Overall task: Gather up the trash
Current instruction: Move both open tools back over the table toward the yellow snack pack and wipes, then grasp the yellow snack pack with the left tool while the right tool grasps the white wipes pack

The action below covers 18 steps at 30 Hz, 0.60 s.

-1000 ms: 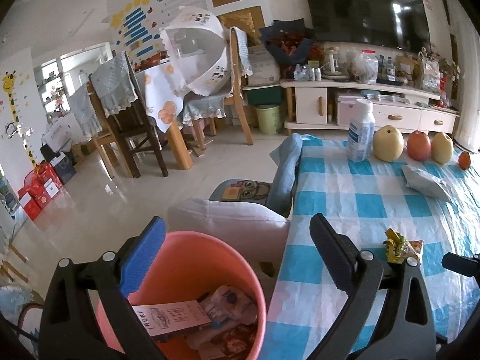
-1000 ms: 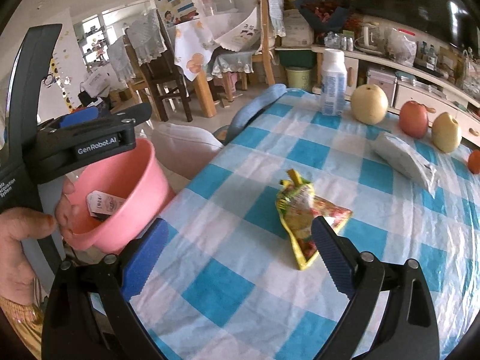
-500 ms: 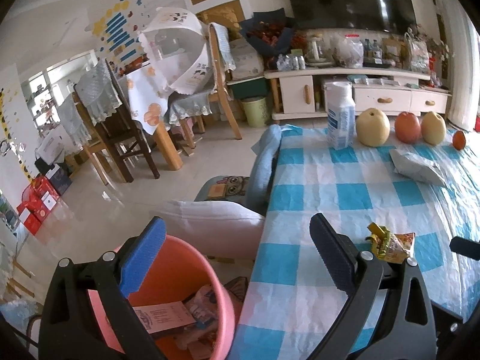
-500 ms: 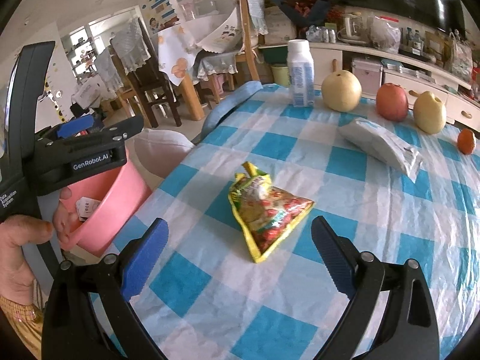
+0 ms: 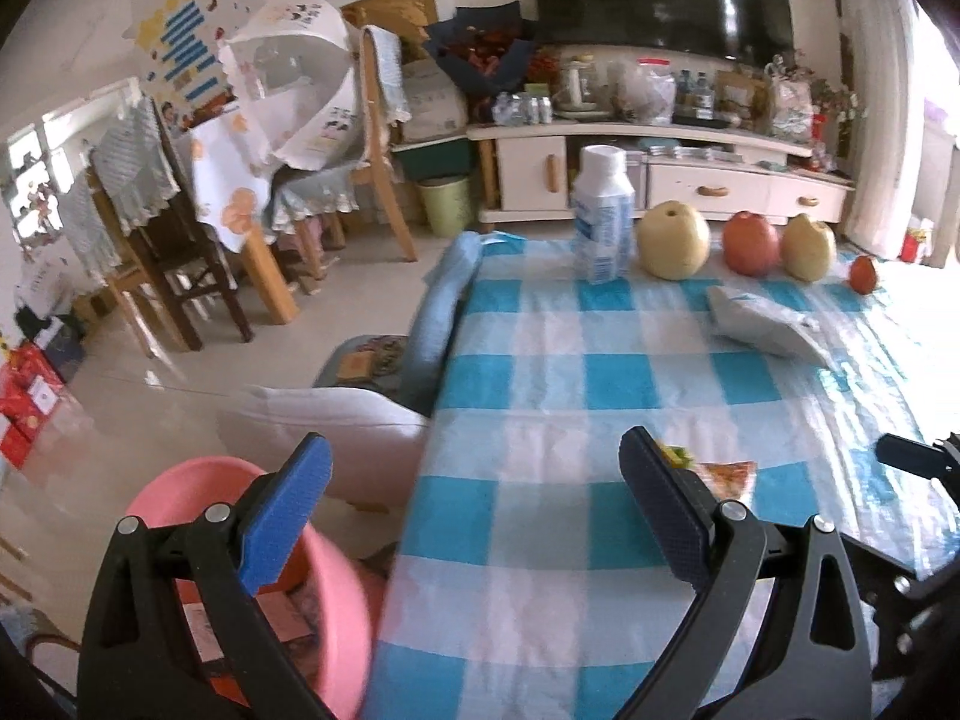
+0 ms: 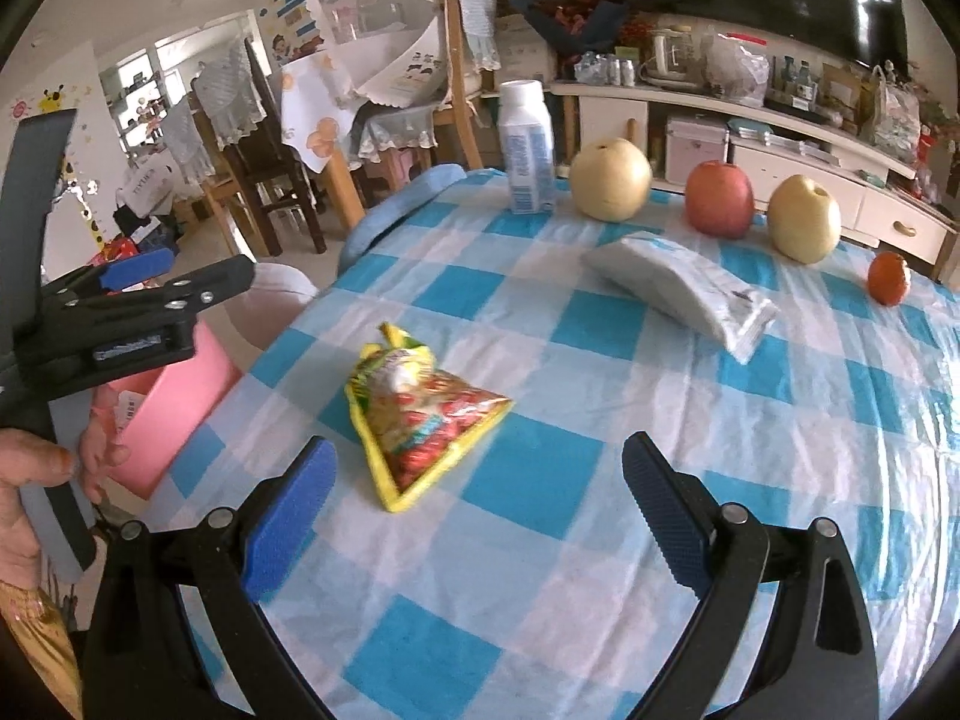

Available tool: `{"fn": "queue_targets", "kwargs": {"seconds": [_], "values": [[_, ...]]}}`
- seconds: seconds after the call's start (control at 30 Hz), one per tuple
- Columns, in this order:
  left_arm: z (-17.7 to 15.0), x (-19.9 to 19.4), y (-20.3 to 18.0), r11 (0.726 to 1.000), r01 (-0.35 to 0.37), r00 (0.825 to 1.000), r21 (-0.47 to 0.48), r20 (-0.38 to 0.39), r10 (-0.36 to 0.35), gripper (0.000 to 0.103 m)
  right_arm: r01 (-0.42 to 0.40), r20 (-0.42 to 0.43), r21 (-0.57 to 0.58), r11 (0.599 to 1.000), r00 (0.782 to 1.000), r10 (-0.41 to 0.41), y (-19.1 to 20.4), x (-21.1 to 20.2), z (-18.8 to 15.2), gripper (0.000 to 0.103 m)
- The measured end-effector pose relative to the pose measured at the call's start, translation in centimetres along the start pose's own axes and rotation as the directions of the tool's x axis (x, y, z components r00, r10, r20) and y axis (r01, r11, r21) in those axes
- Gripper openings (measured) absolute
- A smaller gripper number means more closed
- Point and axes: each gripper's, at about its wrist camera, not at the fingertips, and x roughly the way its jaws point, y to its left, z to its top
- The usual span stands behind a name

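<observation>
A yellow and red snack wrapper [image 6: 423, 414] lies on the blue checked tablecloth [image 6: 600, 480], just beyond my open, empty right gripper [image 6: 474, 516]. A white crumpled packet [image 6: 678, 288] lies farther back. A pink bin [image 5: 336, 594] with paper scraps inside sits off the table's left edge, below my open, empty left gripper [image 5: 474, 510]. In the left wrist view the wrapper [image 5: 720, 471] is partly hidden behind the right finger. The bin [image 6: 174, 402] and the left gripper [image 6: 138, 312] show at the left of the right wrist view.
A white bottle [image 6: 528, 150], two pears [image 6: 609, 180], an apple [image 6: 719, 198] and a small orange fruit [image 6: 889, 279] line the table's far side. A white cushion [image 5: 336, 426] and a blue chair back [image 5: 444, 312] stand by the left edge.
Both grippers have moved forward over the table. The wrapper is now nearer the right gripper. The bin has slid toward the lower left in both views.
</observation>
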Motion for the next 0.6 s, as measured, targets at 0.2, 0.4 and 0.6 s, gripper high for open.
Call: {"fn": "queue_targets", "kwargs": {"seconds": [0.2, 0.4, 0.6], "values": [[-0.4, 1.1, -1.2, 0.984, 0.145, 0.987, -0.106, -0.056, -0.152, 0.097, 0.015, 0.015, 0.021, 1.0, 1.0, -0.015, -3.3, 0.4, 0.4, 0.095], [-1.1, 3.0, -3.2, 0.939, 0.252, 0.949, -0.236, -0.131, -0.287, 0.097, 0.058, 0.045, 0.025, 0.998, 0.997, -0.059, -7.2, 1.6, 2.4, 0.095], [-1.7, 4.6, -5.7, 0.941, 0.225, 0.945, -0.253, -0.179, -0.274, 0.097, 0.124, 0.018, 0.019, 0.992, 0.992, -0.124, -11.0, 4.4, 4.5, 0.095]]}}
